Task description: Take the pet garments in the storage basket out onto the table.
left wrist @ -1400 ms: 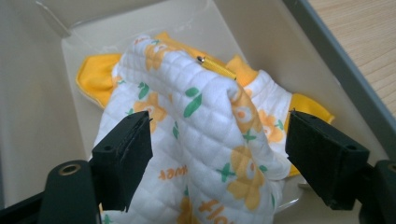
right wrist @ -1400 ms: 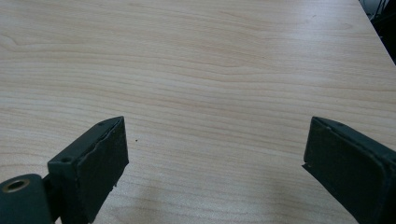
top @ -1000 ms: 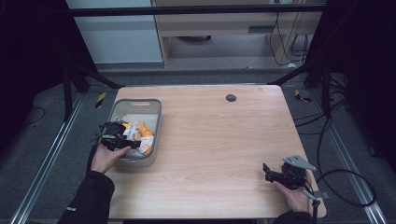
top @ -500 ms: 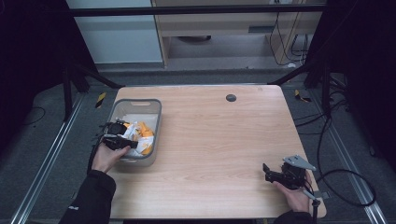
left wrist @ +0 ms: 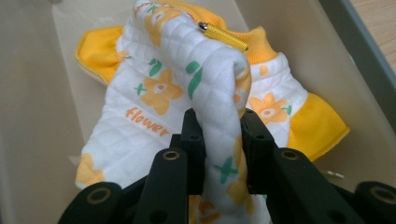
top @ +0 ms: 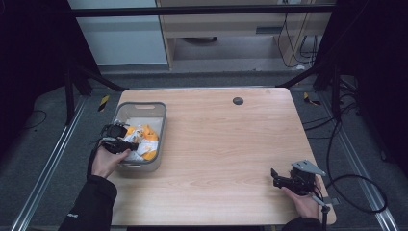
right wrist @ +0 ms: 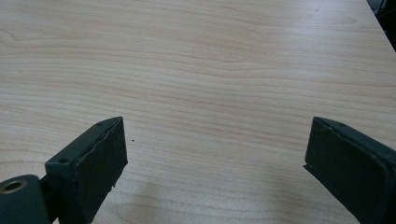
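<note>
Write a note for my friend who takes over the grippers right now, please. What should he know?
Left gripper: its jaws have just been closing and now pinch a fold of the flowered baby top. The top is white and quilted with orange trim, and it lies inside the grey bin at the table's left side.
Right gripper: open and holding nothing, over bare wood near the table's front right corner.
Done: the top is gripped.
Left: it is not yet out of the bin. The likely next move is to lift it out onto the table, where the right gripper could help.
</note>
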`<state>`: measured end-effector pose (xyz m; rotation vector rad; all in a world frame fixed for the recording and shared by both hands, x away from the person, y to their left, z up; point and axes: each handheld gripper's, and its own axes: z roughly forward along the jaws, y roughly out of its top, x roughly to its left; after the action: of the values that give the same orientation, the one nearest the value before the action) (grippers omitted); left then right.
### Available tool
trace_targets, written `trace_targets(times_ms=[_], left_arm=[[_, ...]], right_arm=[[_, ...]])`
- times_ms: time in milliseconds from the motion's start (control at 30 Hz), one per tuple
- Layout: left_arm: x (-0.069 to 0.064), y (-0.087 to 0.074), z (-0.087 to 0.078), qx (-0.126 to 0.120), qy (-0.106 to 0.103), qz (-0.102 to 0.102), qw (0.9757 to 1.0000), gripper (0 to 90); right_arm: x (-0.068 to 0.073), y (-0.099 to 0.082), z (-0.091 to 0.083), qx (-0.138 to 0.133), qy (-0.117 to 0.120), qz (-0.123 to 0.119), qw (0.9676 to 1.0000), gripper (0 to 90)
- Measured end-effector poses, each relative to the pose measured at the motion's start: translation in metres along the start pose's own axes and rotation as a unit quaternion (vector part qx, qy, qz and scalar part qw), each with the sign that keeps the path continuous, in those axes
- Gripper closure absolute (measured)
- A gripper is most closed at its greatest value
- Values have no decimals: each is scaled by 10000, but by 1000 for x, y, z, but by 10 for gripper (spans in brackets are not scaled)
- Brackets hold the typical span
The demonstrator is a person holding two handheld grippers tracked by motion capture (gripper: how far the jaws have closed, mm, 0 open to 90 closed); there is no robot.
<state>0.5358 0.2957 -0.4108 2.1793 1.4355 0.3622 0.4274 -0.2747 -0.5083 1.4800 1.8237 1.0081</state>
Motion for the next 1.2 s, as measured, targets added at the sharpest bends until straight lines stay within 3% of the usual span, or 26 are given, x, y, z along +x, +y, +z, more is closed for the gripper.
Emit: trace_targets(times_ms=[267, 700, 1200], left_arm=[[-1, 5, -10, -98, -12, 46, 9999, 749], [1, 23, -47, -346, 68, 198, 9992, 751], [-3, 31, -67, -498, 42, 332, 9982, 751]], right_arm=[[0, 0, 0, 0, -1, 1, 10000, 57], [0, 0, 0, -1, 1, -6, 10000, 57], [0, 0, 0, 5, -5, -10, 10000, 57]])
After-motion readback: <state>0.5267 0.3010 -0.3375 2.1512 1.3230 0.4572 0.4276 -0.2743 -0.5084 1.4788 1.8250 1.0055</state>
